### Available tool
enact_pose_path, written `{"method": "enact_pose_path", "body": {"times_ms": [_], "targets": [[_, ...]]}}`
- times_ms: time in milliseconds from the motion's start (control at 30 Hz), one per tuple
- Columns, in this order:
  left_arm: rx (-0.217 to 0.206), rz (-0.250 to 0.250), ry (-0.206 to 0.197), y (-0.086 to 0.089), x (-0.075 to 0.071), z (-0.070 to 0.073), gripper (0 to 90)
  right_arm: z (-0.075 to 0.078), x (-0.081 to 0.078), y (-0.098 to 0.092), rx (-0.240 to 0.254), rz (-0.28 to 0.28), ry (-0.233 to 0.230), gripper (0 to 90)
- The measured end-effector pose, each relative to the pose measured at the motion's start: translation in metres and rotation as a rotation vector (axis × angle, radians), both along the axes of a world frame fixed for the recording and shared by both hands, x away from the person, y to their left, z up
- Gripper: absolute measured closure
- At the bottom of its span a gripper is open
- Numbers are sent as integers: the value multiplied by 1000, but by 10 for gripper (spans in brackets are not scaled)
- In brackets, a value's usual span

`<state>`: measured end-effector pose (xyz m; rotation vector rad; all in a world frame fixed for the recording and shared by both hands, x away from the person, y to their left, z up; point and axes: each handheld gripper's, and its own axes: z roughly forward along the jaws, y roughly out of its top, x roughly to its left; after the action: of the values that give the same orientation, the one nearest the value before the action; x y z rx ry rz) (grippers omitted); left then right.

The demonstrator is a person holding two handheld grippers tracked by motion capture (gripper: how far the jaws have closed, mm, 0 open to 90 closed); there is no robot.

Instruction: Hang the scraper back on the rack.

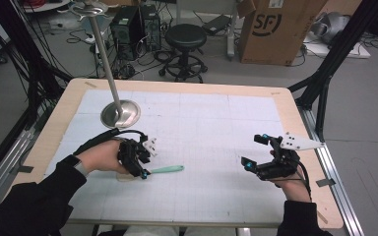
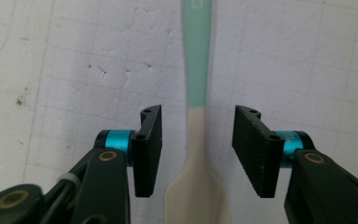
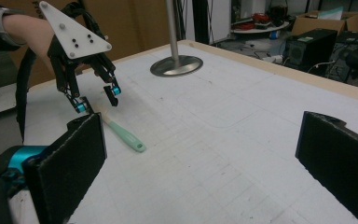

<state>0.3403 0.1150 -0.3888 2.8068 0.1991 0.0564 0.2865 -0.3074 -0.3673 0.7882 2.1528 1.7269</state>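
High view: the left gripper [image 1: 140, 160] is lowered over the pale blade end of the spatula [image 1: 165, 170], which lies flat on the white mat of the bench [image 1: 59, 113]; the right gripper [image 1: 256, 151] rests well apart at the right side, jaws spread and holding nothing. A metal stand [image 1: 120, 113] sits behind the left gripper. Left gripper view: the jaws straddle the neck of the spatula [image 2: 196, 135] with a gap on each side, pads not touching it. Right gripper view: the right jaws stand wide apart; farther off, the left gripper [image 3: 98, 100] is poised over the spatula [image 3: 123, 133]
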Motion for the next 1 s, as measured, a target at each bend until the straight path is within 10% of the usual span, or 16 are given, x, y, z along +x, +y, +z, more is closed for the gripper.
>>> {"method": "enact_pose_path", "body": {"times_ms": [533, 1000], "targets": [[153, -47, 10, -15, 1, -16, 708, 0, -1, -1, 3, -1, 3, 9], [148, -52, 33, -15, 1, -17, 805, 0, -1, 1, -3, 2, -2, 8]]}}
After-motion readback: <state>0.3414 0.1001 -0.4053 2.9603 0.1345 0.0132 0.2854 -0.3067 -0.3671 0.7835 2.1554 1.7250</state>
